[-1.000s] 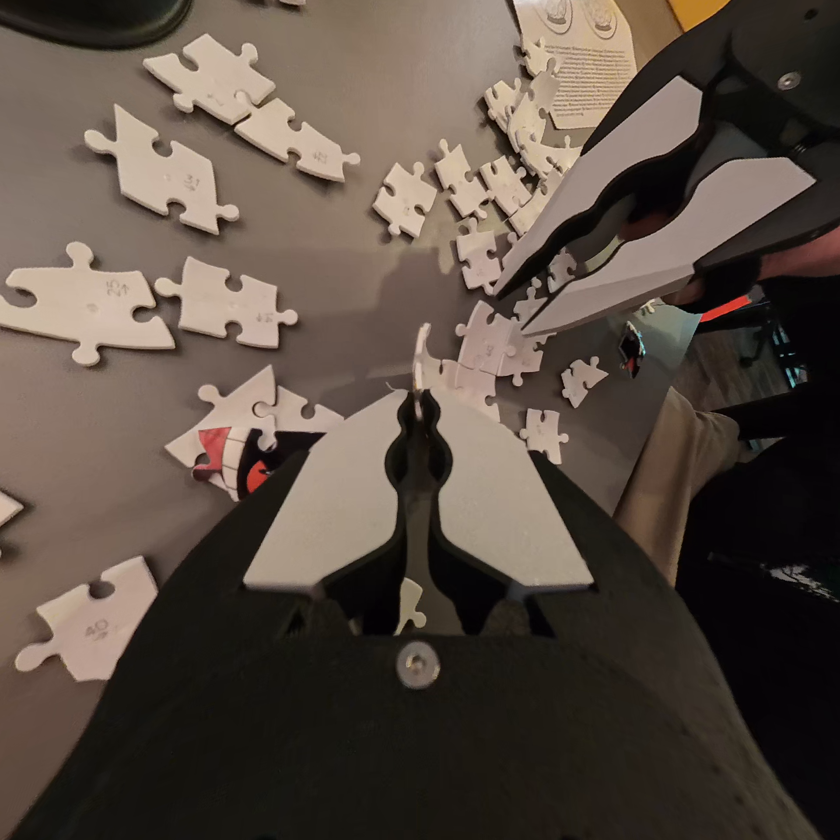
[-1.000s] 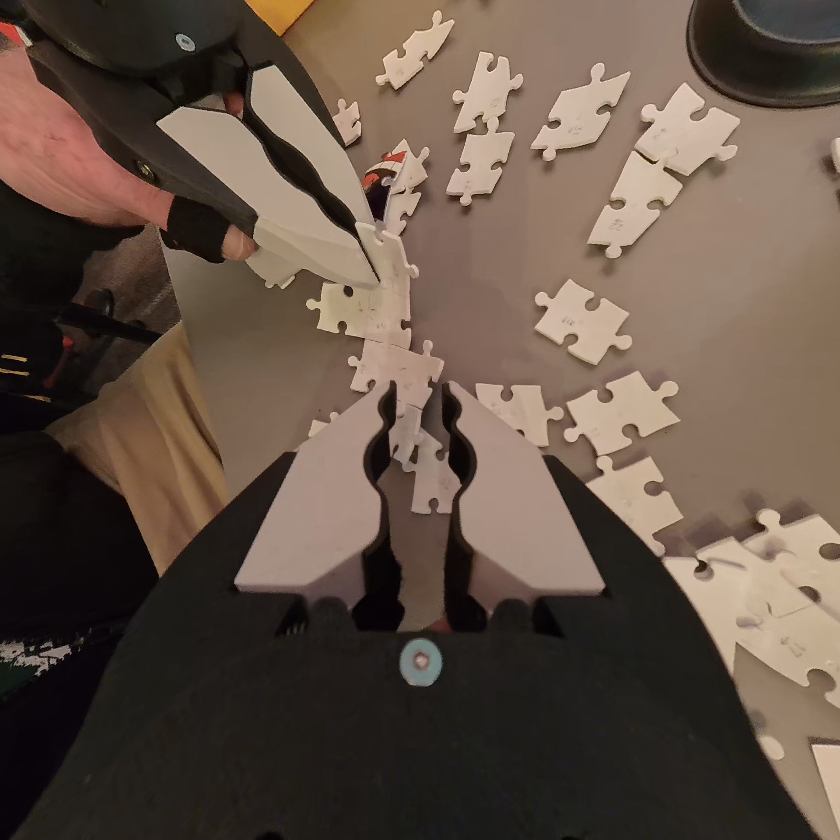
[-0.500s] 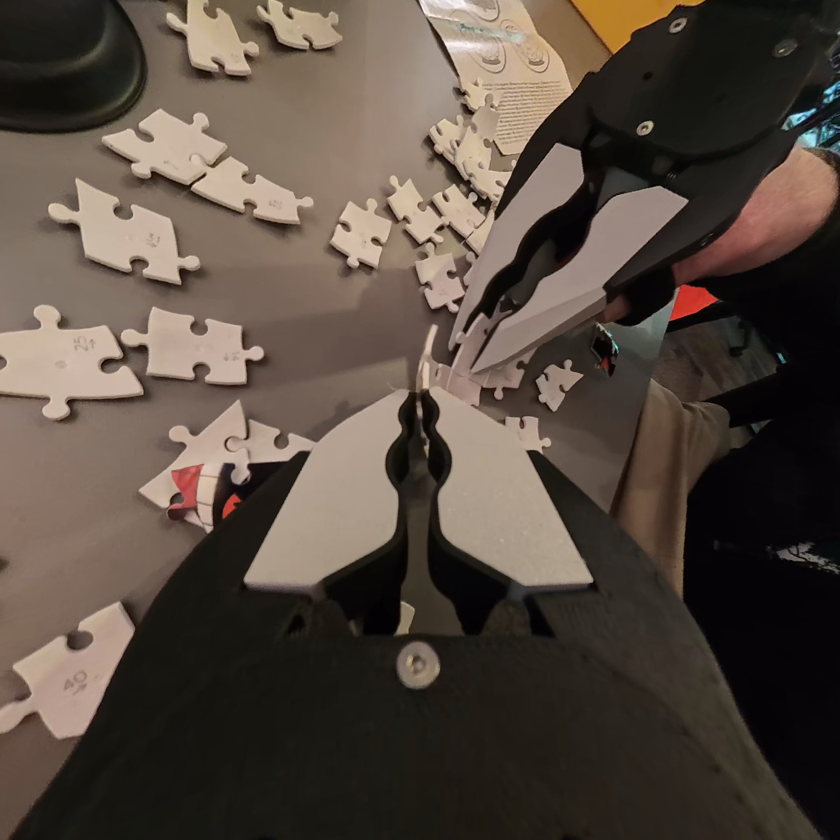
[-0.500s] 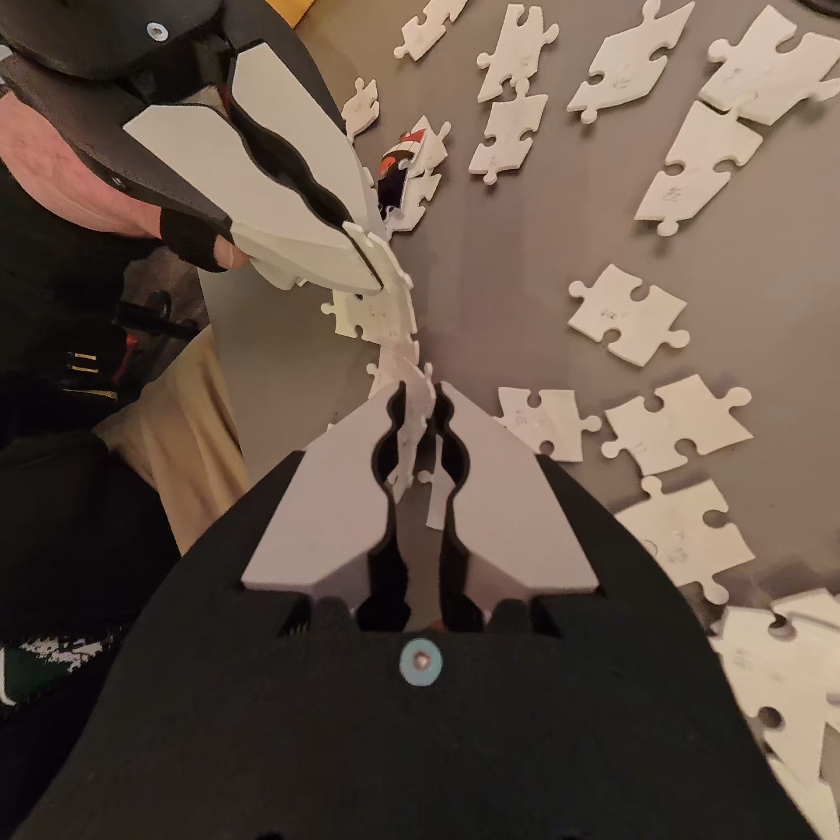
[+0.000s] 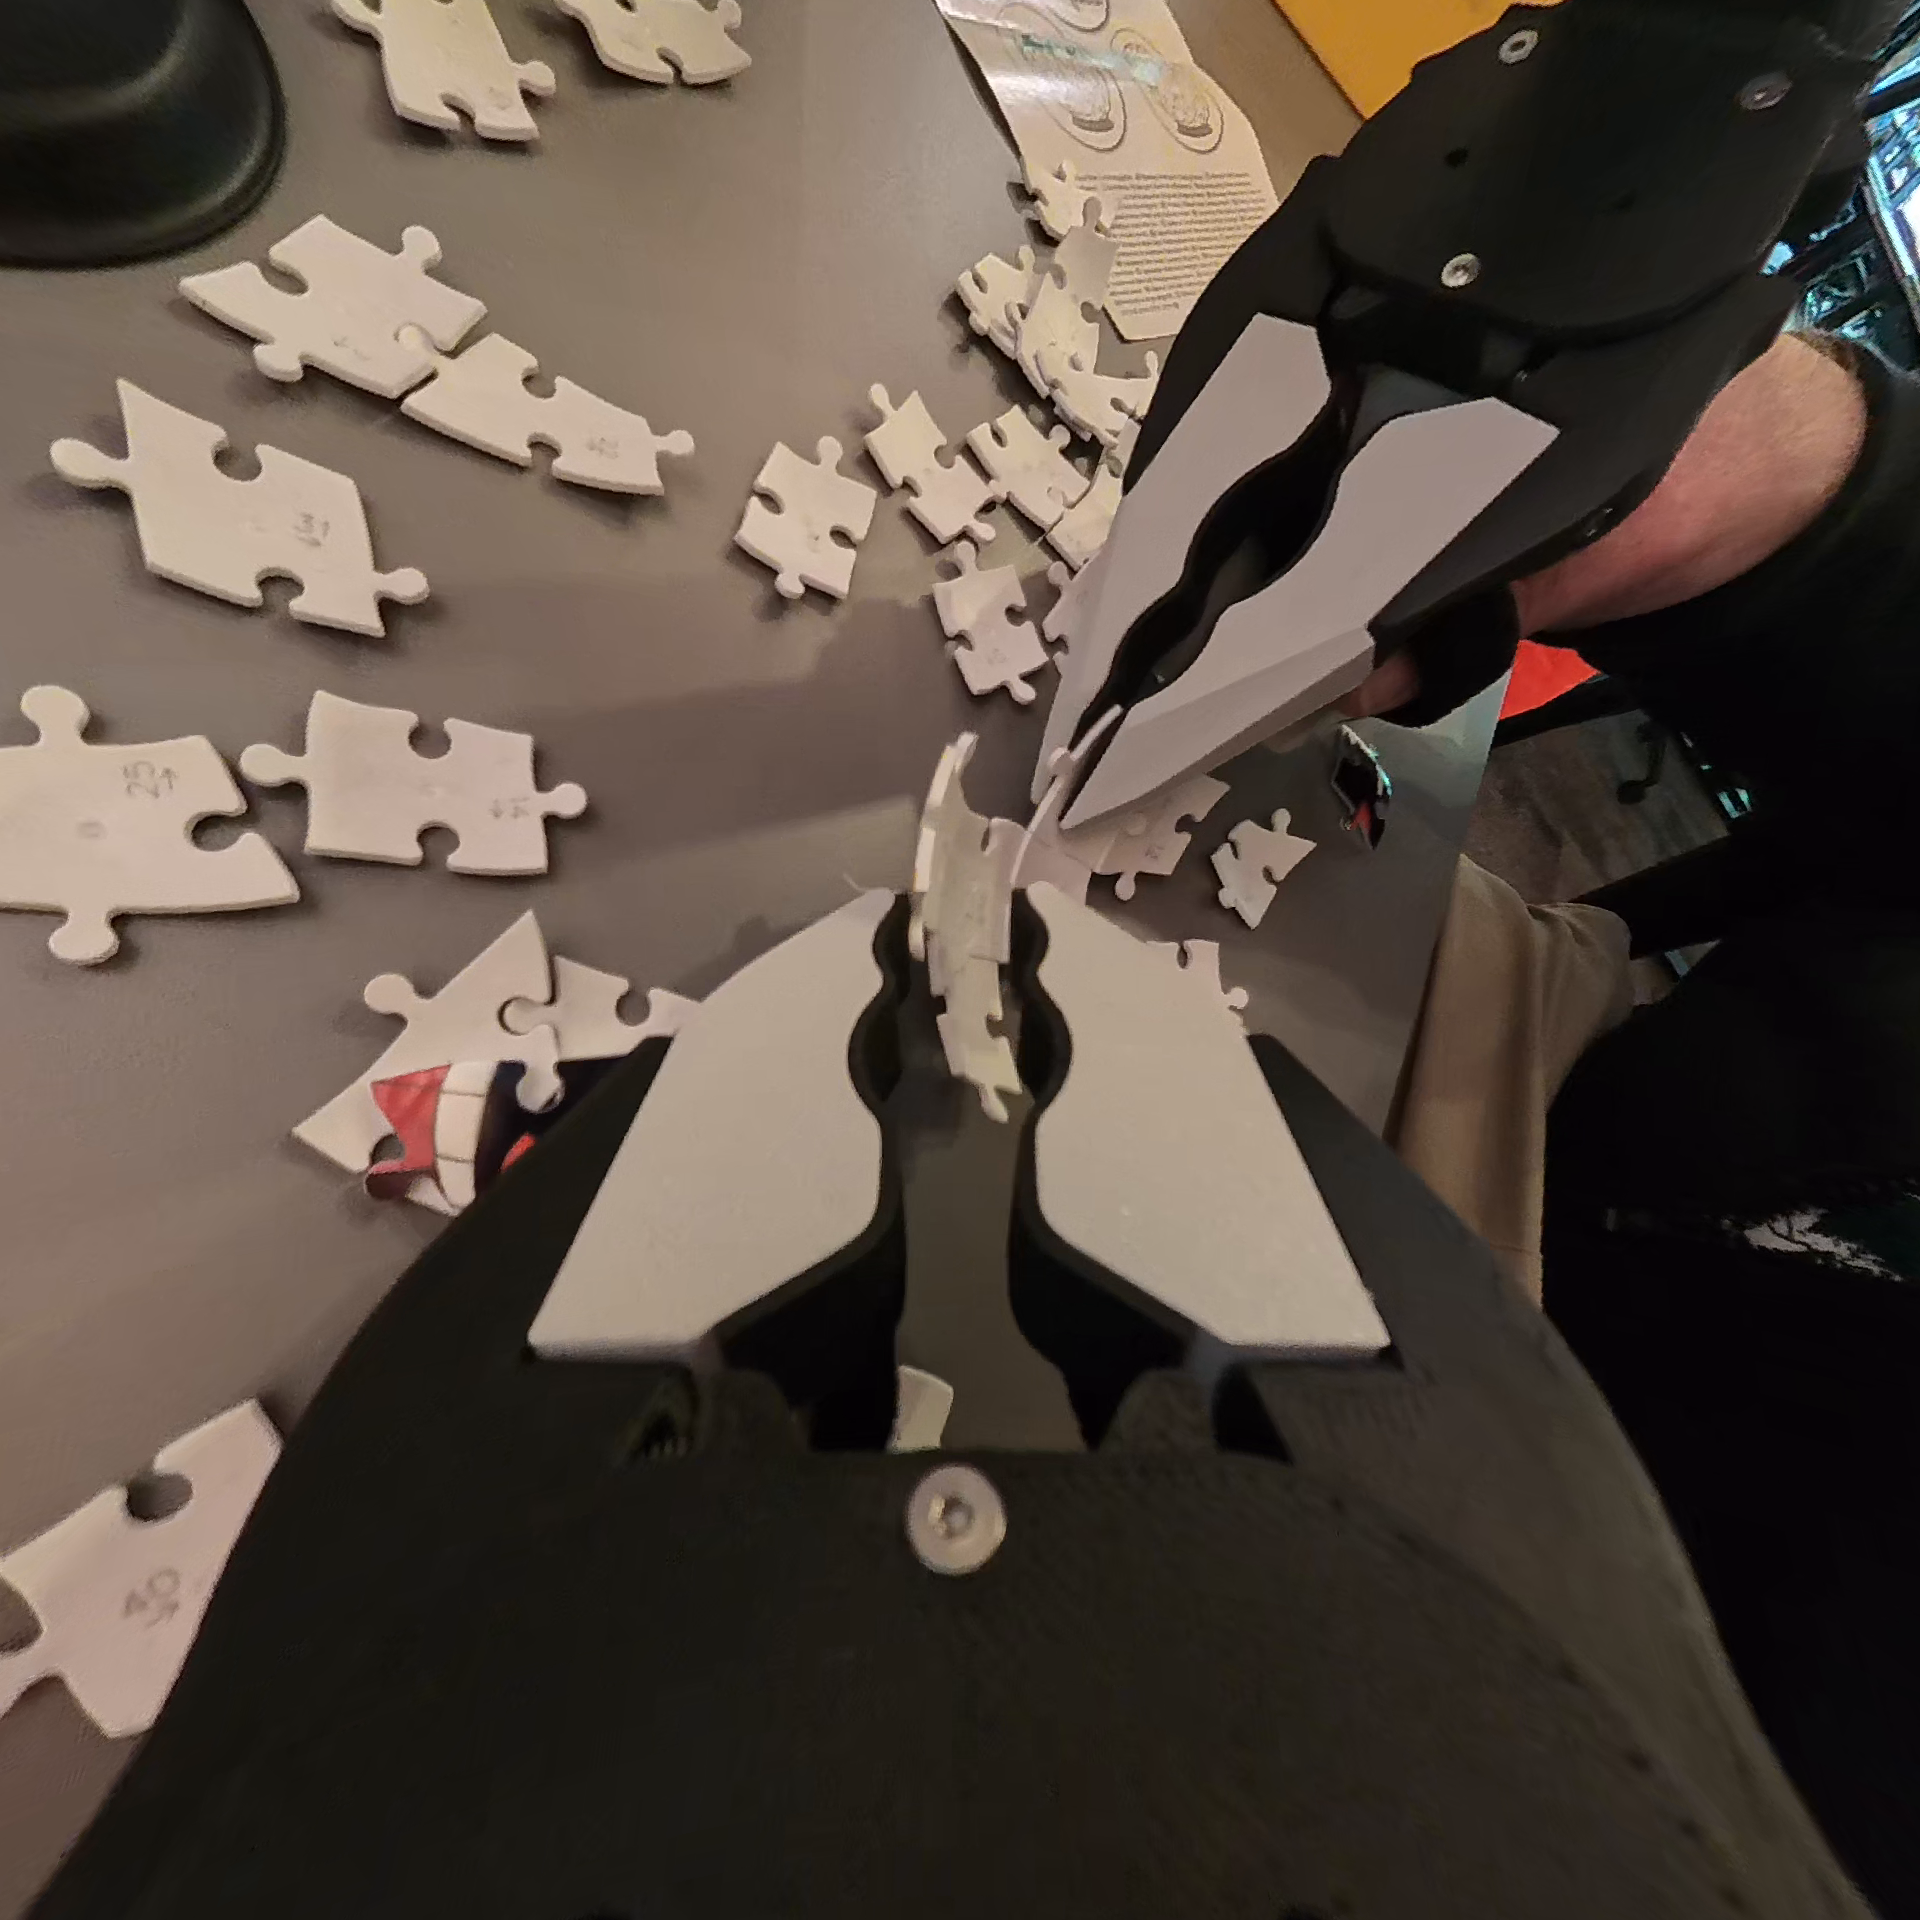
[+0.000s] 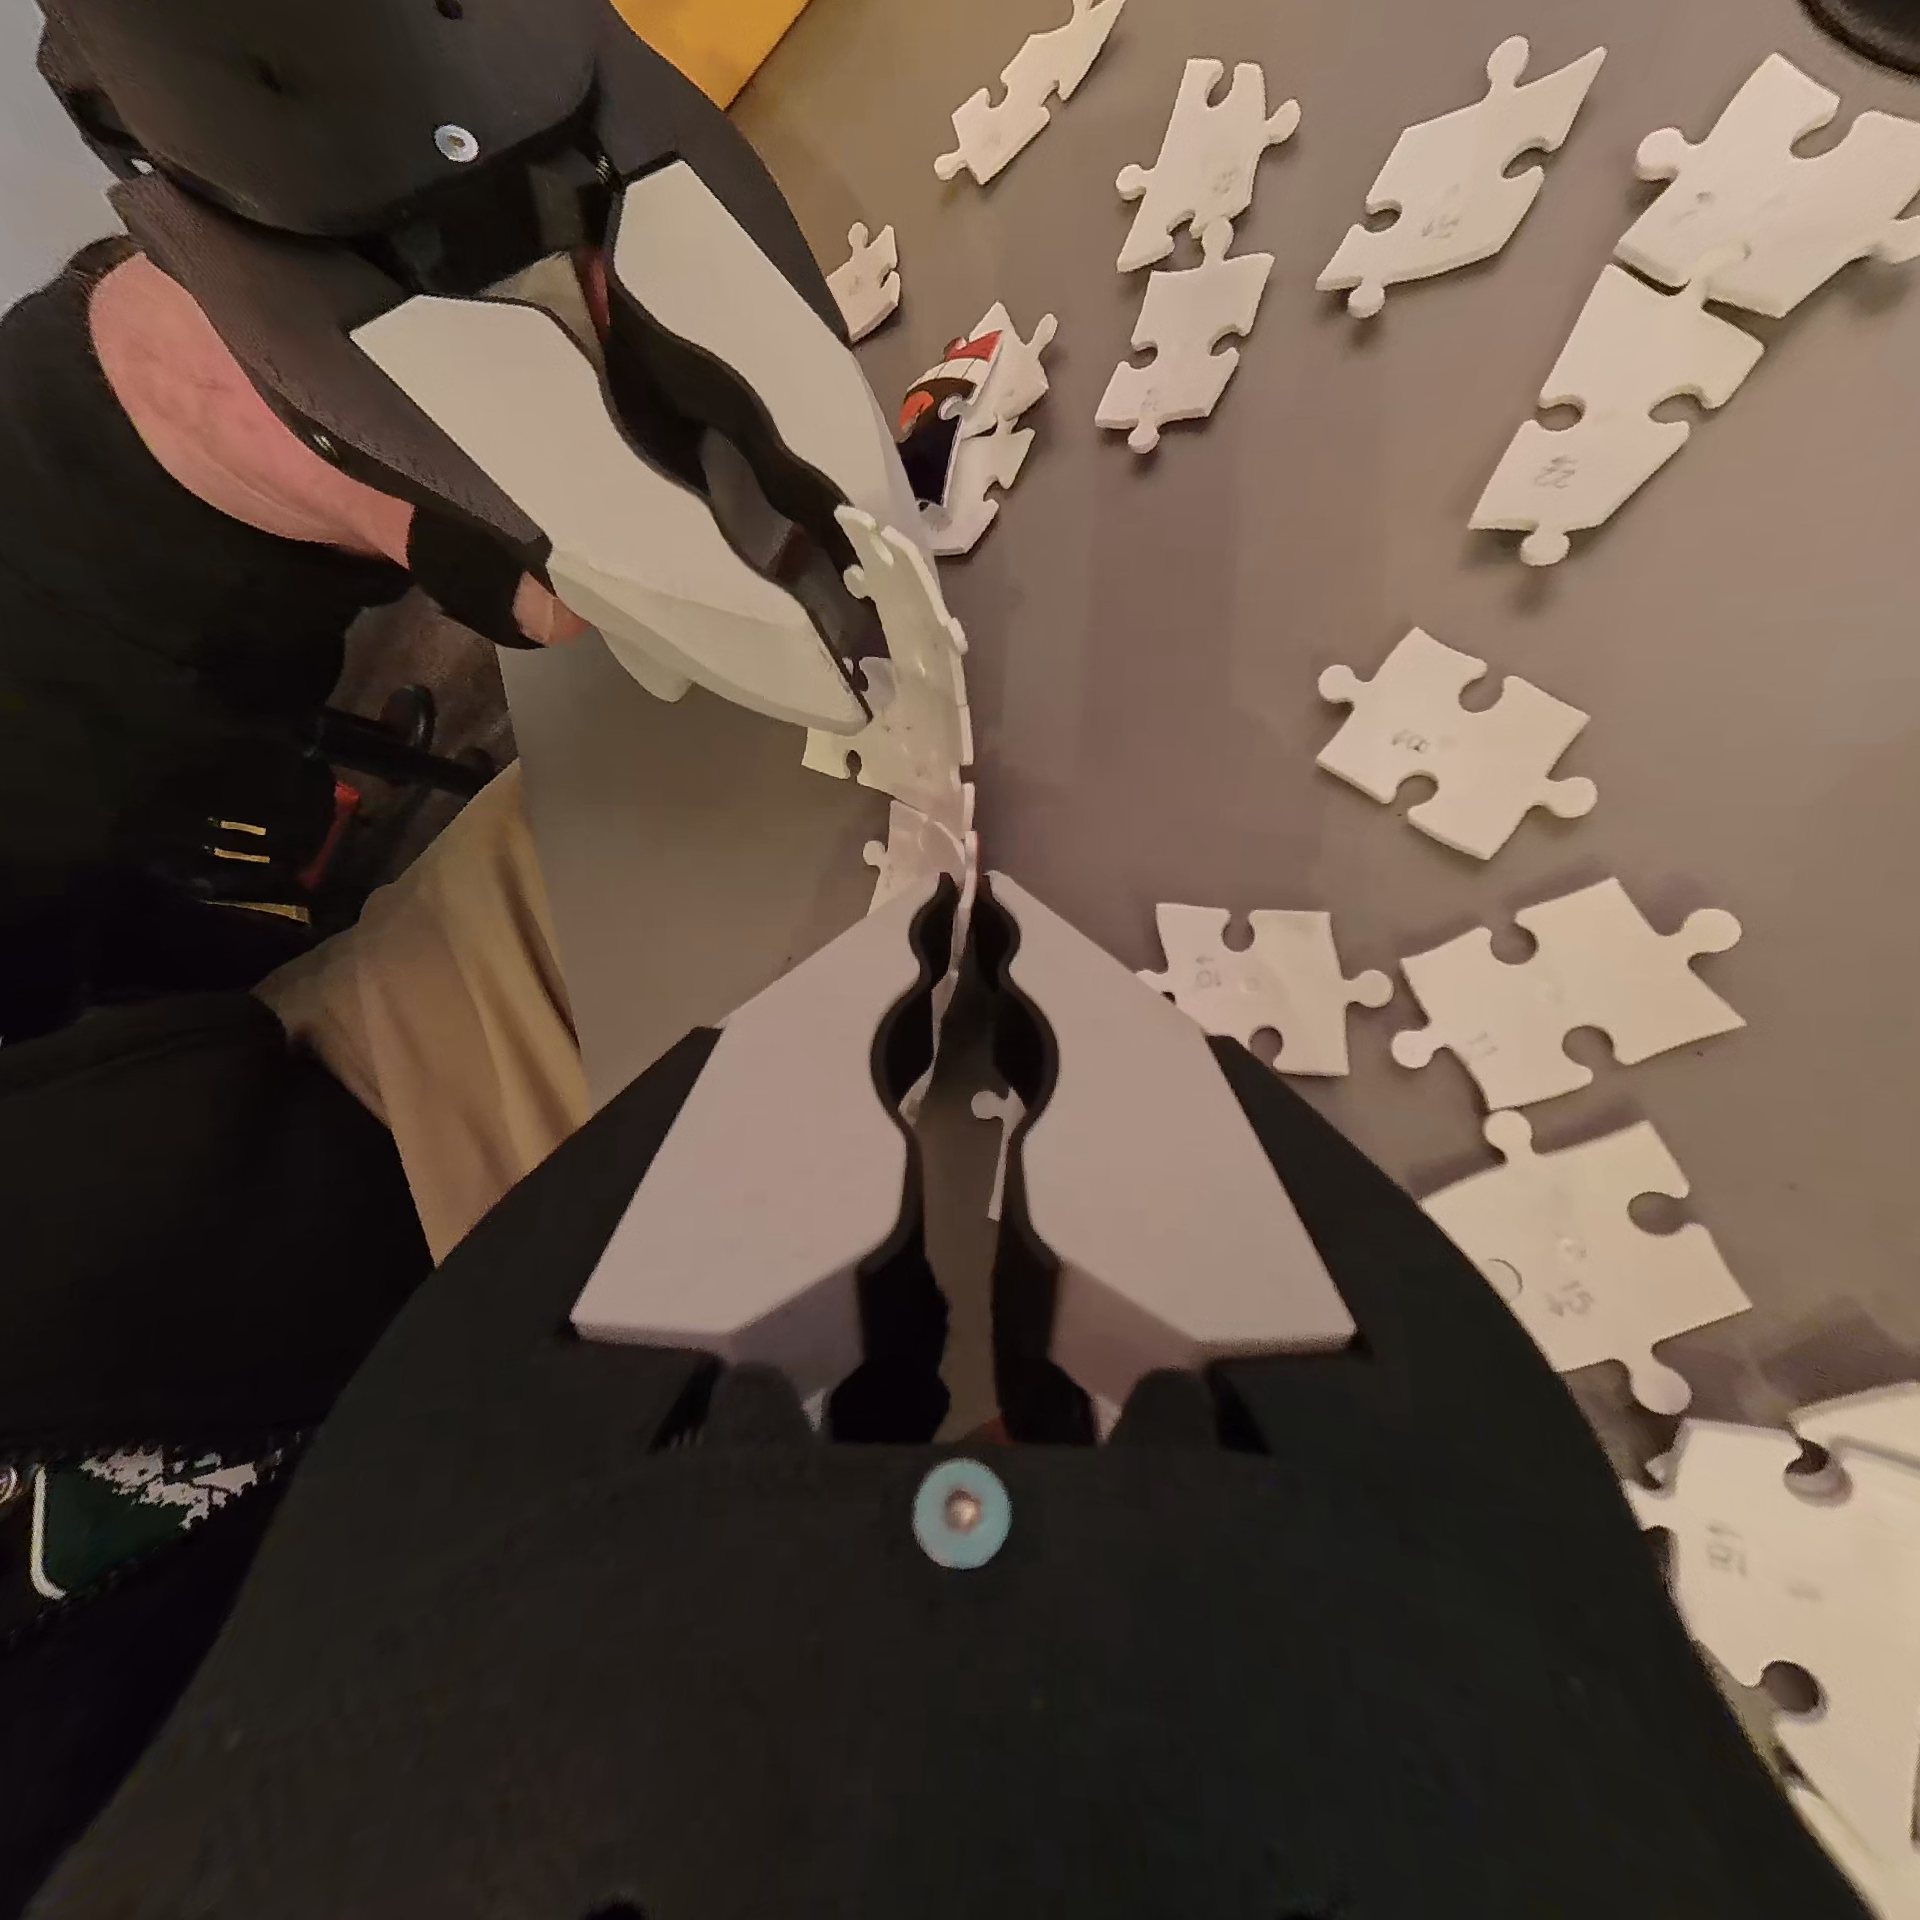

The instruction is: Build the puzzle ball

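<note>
A curved strip of joined white puzzle pieces (image 5: 961,883) stands on edge just above the grey table (image 5: 727,260). My left gripper (image 5: 961,899) is open, its fingers either side of the strip's near end without pinching it. My right gripper (image 6: 964,883) is shut on the strip's other end (image 6: 925,717). It shows in the left wrist view (image 5: 1060,795) coming in from the upper right, tip down on the strip. The left gripper shows in the right wrist view (image 6: 868,665) at the upper left, beside the strip's far end.
Several loose white pieces (image 5: 416,790) lie face down across the table. A piece showing red and black print (image 5: 436,1132) lies by my left finger. A black round base (image 5: 114,135) and an instruction sheet (image 5: 1132,156) sit at the far side. The table edge (image 5: 1455,883) is close on the right. Less than 4 cm separates the two grippers' tips.
My left gripper was shut on the strip and has opened around it. My right gripper came down over the strip's other end and closed on it. The strip has tipped up on edge.
</note>
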{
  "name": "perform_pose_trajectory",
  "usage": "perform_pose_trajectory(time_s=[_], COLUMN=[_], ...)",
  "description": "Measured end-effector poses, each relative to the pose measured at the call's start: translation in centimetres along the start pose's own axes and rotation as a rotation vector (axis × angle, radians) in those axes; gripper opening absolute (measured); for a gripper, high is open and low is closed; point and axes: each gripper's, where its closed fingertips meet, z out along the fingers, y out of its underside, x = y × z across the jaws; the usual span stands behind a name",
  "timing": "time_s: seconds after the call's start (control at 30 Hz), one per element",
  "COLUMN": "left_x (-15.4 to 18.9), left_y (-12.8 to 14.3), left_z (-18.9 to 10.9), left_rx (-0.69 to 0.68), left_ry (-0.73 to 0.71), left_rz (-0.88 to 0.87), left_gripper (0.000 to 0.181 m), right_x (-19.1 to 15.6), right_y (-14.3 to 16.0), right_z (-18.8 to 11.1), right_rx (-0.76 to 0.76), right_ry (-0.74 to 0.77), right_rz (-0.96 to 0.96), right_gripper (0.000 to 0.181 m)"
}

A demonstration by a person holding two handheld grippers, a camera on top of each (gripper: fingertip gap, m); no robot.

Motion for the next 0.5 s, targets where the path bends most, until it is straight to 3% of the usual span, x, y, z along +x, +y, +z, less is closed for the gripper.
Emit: perform_pose_trajectory(time_s=[0.27,0.5], left_x=[0.31,0.53], left_y=[0.18,0.02], left_z=[0.34,0.24], left_rx=[-0.017,0.007], left_ry=[0.020,0.052], left_rz=[0.016,-0.006], left_gripper=[0.003,0.002], right_x=[-0.28,-0.19], right_y=[-0.18,-0.34], right_z=[-0.06,-0.18], right_rx=[0.007,0.017], right_ry=[-0.007,-0.006], right_rz=[-0.025,-0.023], right_gripper=[0.000,0.000])
